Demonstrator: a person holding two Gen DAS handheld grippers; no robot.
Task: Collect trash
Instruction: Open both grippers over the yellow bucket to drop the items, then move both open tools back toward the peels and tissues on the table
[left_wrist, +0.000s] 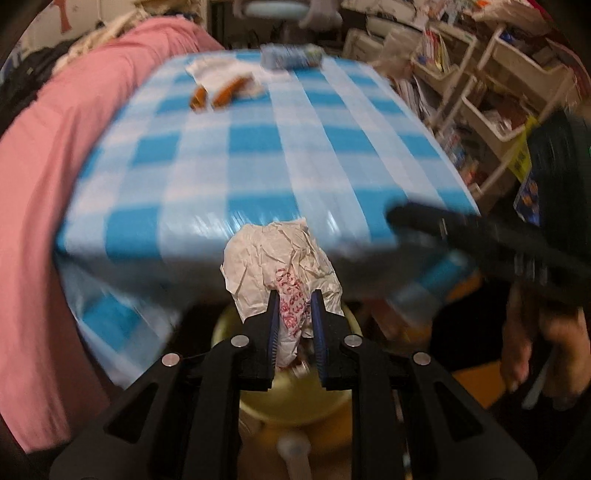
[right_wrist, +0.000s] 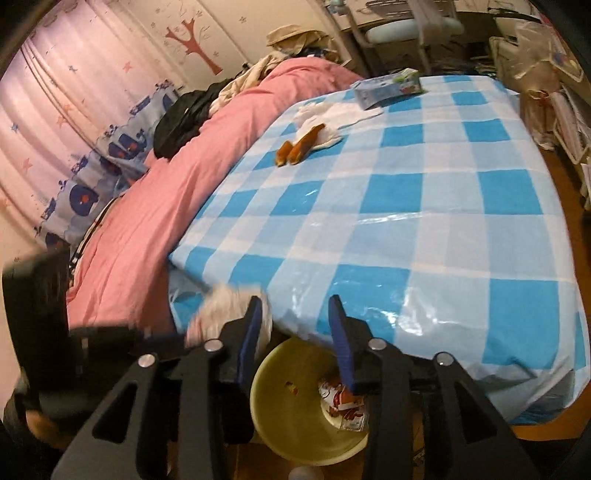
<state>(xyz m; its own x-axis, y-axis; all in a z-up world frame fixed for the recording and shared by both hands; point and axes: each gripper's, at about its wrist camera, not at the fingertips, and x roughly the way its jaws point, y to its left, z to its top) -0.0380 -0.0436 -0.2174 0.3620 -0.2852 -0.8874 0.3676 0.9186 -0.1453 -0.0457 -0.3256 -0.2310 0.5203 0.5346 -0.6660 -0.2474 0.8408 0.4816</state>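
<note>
My left gripper (left_wrist: 294, 301) is shut on a crumpled white paper wrapper with red print (left_wrist: 273, 258), held above a pale yellow bin (left_wrist: 295, 404) on the floor by the table's near edge. In the right wrist view my right gripper (right_wrist: 293, 306) stands open with nothing between its fingers, over the same yellow bin (right_wrist: 280, 406), where a red and white wrapper (right_wrist: 341, 404) lies inside. The crumpled paper (right_wrist: 225, 312) shows blurred just left of the right gripper. Farther back on the blue checked tablecloth (right_wrist: 406, 206) lie white paper with orange-brown wrappers (right_wrist: 314, 134) and a light blue carton (right_wrist: 388, 86).
A pink bedcover (right_wrist: 177, 192) runs along the table's left side, with dark clothes (right_wrist: 184, 114) piled on it. White shelves full of clutter (left_wrist: 491, 96) stand to the table's right. A hand holding the other gripper (left_wrist: 491, 243) shows at the right of the left wrist view.
</note>
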